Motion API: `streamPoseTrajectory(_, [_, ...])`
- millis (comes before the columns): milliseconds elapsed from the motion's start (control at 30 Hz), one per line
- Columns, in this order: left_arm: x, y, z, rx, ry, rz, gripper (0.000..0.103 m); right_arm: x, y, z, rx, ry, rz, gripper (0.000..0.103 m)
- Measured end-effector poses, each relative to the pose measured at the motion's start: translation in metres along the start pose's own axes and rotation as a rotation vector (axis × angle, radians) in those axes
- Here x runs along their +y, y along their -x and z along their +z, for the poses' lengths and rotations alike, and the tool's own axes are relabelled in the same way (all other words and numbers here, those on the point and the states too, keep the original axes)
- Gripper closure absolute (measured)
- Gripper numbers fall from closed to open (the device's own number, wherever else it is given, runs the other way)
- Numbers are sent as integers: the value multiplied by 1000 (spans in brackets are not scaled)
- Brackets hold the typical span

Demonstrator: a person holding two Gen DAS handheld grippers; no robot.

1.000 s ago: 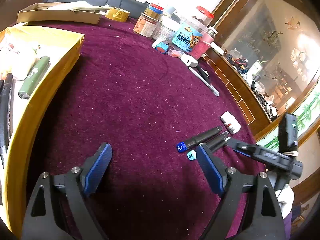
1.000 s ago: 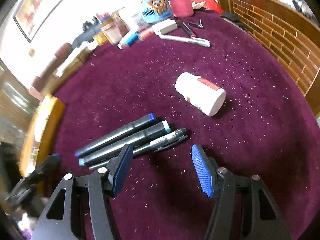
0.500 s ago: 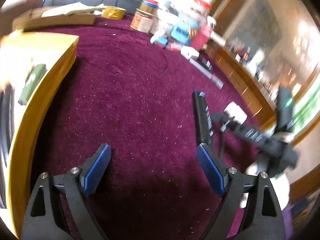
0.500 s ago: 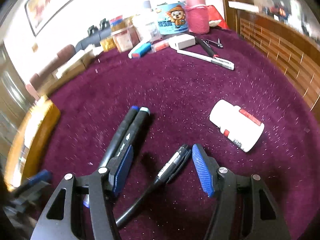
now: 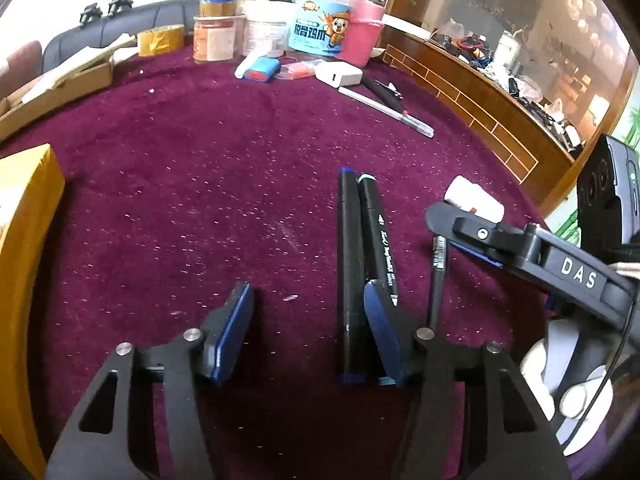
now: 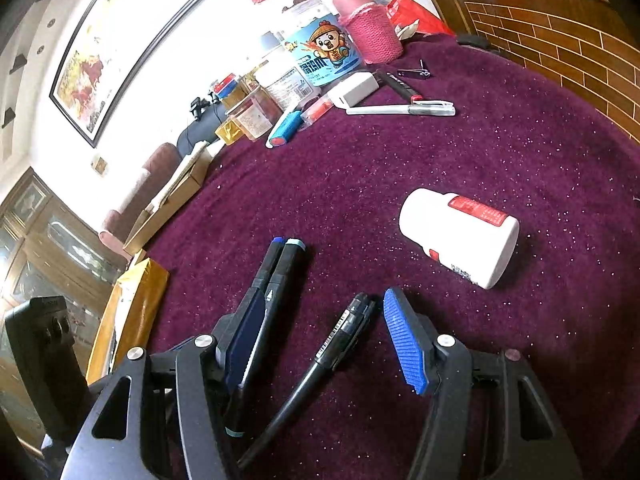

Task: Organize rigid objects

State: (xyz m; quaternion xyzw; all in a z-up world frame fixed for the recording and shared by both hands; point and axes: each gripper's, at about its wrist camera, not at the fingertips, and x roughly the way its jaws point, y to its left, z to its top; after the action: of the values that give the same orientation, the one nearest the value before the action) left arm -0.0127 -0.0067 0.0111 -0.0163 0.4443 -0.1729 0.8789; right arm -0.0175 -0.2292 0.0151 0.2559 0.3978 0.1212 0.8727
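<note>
Much of the two black markers is covered: from the left wrist, the blue-capped marker [image 5: 347, 264] and the teal-capped marker [image 5: 378, 240] lie side by side and touching on the purple cloth [image 5: 180, 184], and the right-hand pad of the left gripper [image 5: 308, 334] sits over the near part of the teal-capped one, so whether that pad presses on it cannot be told. This gripper's jaws are spread wide with bare cloth between them. From the right wrist the same pair reappears as the blue-capped marker [image 6: 272, 258] and teal-capped marker [image 6: 282, 280], their near halves hidden behind the left-hand pad of the right gripper [image 6: 316, 338]. That gripper is also spread, and the thin black pen [image 6: 340, 336] lies loose in the gap, its tip near the ribbed blue pad but not visibly pinched; its tail runs out of sight under the gripper body. In the left wrist view only a short stretch of this pen [image 5: 438, 272] shows, the rest masked by the right tool's arm (lettered DAS). The white bottle [image 6: 458, 236] lies on its side, well apart from the markers, with a red label whose print is too small to read; the left camera catches just a corner of it [image 5: 474, 200] behind the other gripper. Only the left view shows the yellow box [image 5: 24, 216] at any size, cut off by the frame edge; its contents are out of view. At the far edge stand jars, a pink-sleeved flask [image 6: 370, 28] and a white charger [image 6: 356, 88].
</note>
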Motion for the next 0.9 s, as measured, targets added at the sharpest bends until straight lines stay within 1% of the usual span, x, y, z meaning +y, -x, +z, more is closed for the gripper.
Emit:
streamPoseTrajectory(133, [-5,2,-1,-5,-41,30,46,-1,1,0,-1,-3,4,46])
streamPoseTrajectory(200, [-12,-5,0,20,-64,42,46,-1,2,-2,-3,-5,6,46])
streamPoseTrajectory(267, [-25,-12,0,27,-130,104,45,-2,2,-1,-4,-8,10,46])
streamPoseTrajectory(300, [-31,-14,1,18,-156,118,46,-2,2,-1,-4,-9,11,46])
streamPoseTrajectory(367, [-30,-18,5,5,-151,119,46,-3,2,-1,-5,-11,14,46])
streamPoseTrajectory(400, [-27,-18,6,-2,-139,114,48,-4,2,-1,-5,-13,16,46])
streamPoseTrajectory(433, [-24,-17,6,-11,-134,115,60,-4,2,-1,-6,-15,19,46])
streamPoseTrajectory(467, [-20,-14,5,-20,-126,122,79,-5,2,-1,-6,-16,21,46])
streamPoseTrajectory(533, [-6,-7,3,-10,-84,87,91,-6,2,-1,-6,-18,24,46])
streamPoseTrajectory(567, [6,-1,0,1,-40,60,91,-6,2,-1,-7,-19,25,46])
streamPoseTrajectory(633, [25,12,-8,16,24,52,91,-6,2,-1,-6,-18,26,46])
streamPoseTrajectory(733, [34,21,-18,20,58,40,91,-5,2,-1,-6,-17,27,45])
streamPoseTrajectory(800, [31,17,-15,21,53,49,89,-5,2,-1,-6,-15,28,44])
streamPoseTrajectory(833, [28,14,-12,14,41,53,81,-5,2,-2,-6,-15,28,44])
streamPoseTrajectory(867, [24,10,-10,2,28,47,66,-5,2,-2,-6,-16,29,44])
streamPoseTrajectory(900, [19,6,-8,4,13,36,58,-5,2,-2,-7,-16,29,44])
